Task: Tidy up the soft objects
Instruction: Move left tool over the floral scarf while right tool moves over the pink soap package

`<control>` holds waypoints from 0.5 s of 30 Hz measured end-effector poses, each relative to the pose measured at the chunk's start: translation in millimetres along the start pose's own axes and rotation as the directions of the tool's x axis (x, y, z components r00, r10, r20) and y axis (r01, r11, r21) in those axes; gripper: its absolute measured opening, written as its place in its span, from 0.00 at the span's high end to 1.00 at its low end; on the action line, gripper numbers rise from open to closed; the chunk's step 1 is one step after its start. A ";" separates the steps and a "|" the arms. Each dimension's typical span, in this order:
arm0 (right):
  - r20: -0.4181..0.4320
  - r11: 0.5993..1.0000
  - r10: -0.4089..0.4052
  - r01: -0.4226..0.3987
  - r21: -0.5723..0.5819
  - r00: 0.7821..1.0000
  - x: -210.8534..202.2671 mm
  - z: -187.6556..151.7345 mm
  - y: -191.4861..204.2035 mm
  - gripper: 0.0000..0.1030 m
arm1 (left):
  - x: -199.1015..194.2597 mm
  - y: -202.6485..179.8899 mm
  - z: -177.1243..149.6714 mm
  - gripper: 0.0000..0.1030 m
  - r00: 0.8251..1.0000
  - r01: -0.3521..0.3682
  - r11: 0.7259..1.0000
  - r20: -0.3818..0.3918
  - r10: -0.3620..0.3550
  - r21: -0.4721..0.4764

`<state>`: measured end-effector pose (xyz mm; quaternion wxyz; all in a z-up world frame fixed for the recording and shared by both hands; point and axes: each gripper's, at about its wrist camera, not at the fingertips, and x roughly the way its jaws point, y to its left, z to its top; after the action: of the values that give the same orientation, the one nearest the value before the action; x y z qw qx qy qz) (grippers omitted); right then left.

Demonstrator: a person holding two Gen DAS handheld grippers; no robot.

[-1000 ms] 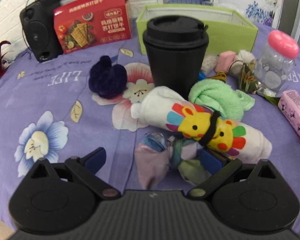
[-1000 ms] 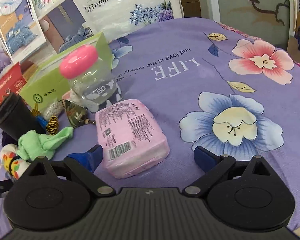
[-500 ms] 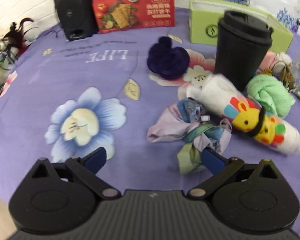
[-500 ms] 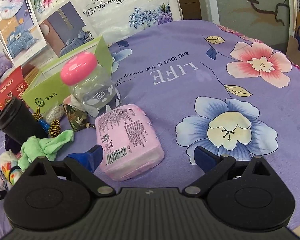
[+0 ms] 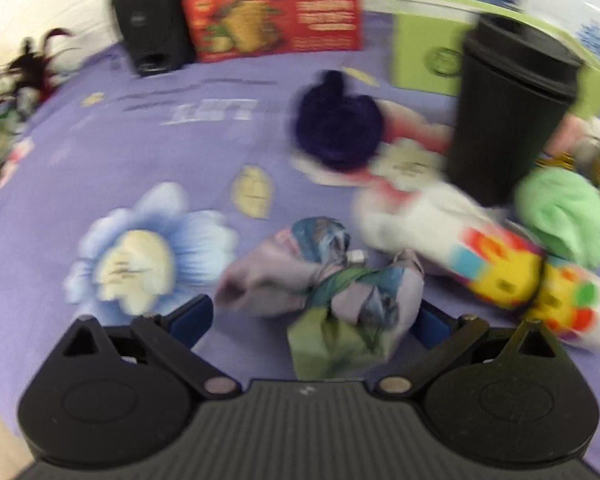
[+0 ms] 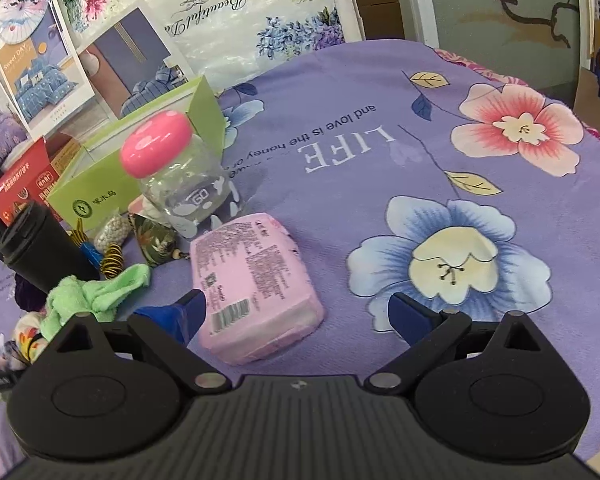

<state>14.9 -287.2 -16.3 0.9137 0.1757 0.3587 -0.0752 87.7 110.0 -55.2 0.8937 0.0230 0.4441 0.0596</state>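
Left fingers (image 5: 192, 316) spread wide, knotted pastel cloth bundle (image 5: 332, 292) lying between them on purple floral tabletop (image 5: 100, 152); contact unclear, view blurred. Right fingers (image 6: 188, 310) also spread, pink wipes pack (image 6: 256, 288) between, nearer left one. Beyond bundle: white rolled towel with bright cartoon print (image 5: 480, 256), green towel (image 5: 564, 216), dark purple fluffy ball (image 5: 336, 132). Black lidded cup (image 5: 508, 108) upright behind roll. Clear jar, pink lid (image 6: 180, 172), contents unclear. Green box (image 6: 140, 160) at back, open-topped, inside hidden.
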 end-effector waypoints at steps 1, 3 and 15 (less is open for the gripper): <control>-0.006 1.000 0.012 -0.012 -0.017 1.000 2.8 0.5 1.9 0.17 | 1.5 5.2 0.1 0.01 1.000 -0.013 1.000 -0.002 0.013 -0.004; -0.016 0.997 0.033 -0.034 -0.072 0.999 9.2 1.7 11.6 0.17 | 2.9 11.9 0.7 0.01 1.000 0.018 0.999 -0.014 -0.019 -0.032; -0.113 0.923 -0.066 0.018 -0.385 0.991 77.4 14.0 43.4 0.15 | 11.8 12.2 3.7 0.00 0.998 0.062 0.997 -0.010 -0.062 -0.050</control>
<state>91.8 -253.2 -48.0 0.9046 -0.0099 0.4260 -0.0123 96.7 123.6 -61.2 0.8929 -0.0132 0.4480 0.0430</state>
